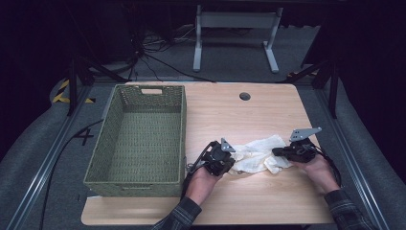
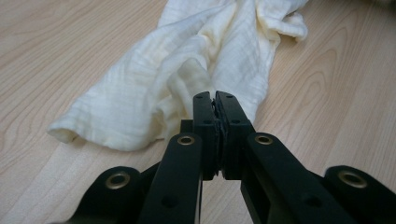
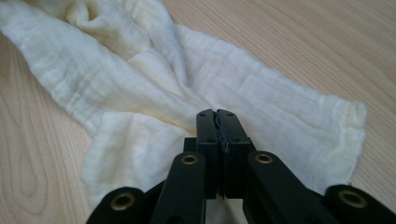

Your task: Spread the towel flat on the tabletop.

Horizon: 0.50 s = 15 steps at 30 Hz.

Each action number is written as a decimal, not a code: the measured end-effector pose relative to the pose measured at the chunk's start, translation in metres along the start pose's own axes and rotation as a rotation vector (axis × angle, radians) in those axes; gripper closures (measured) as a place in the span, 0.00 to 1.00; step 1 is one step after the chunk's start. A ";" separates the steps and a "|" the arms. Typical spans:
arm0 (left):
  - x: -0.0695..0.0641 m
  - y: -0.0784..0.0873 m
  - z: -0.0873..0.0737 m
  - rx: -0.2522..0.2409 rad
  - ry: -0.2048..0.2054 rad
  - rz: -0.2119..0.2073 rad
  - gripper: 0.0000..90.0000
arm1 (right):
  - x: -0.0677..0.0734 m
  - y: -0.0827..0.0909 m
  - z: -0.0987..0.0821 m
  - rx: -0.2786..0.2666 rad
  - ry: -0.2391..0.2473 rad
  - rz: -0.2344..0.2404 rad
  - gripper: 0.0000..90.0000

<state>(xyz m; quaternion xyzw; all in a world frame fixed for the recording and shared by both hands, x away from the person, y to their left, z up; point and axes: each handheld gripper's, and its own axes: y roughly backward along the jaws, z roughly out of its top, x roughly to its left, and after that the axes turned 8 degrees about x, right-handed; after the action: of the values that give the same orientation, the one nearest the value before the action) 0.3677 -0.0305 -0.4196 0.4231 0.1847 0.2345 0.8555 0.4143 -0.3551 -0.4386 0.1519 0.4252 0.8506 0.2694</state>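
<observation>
Cream cloth (image 1: 258, 154) crumpled on wooden table (image 1: 268, 110), right of green woven basket (image 1: 139, 139); left gripper (image 2: 215, 100) clenched on cloth's left end; right gripper (image 3: 215, 116) clamped on its right end, pads pinching a fold.

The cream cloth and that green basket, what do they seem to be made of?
The cream cloth looks like soft, matte crinkled cotton gauze: a fine woven grid and limp folds show in the gripper views. The green basket looks woven from paper cord or dyed fibre, matte, with open lattice walls; which one is hard to tell.
</observation>
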 end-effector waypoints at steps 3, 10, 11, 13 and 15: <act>0.000 -0.002 -0.001 0.000 0.006 -0.005 0.97 | 0.007 0.026 -0.006 -0.083 -0.002 -0.011 0.84; 0.002 -0.001 -0.001 -0.006 0.011 -0.003 0.97 | 0.031 0.040 -0.022 -0.073 0.024 0.049 0.82; 0.002 -0.001 -0.001 -0.008 0.012 -0.003 0.97 | 0.034 0.038 -0.024 -0.059 0.030 0.053 0.81; 0.002 -0.001 -0.001 -0.012 0.015 -0.004 0.97 | 0.040 0.032 -0.027 -0.037 0.040 0.057 0.80; 0.002 -0.001 -0.001 -0.013 0.018 -0.005 0.97 | 0.044 0.025 -0.030 -0.005 0.047 0.059 0.77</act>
<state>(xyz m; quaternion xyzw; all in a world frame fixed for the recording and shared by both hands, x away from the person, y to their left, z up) 0.3692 -0.0286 -0.4211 0.4147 0.1920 0.2372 0.8572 0.3560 -0.3605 -0.4349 0.1437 0.4248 0.8625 0.2346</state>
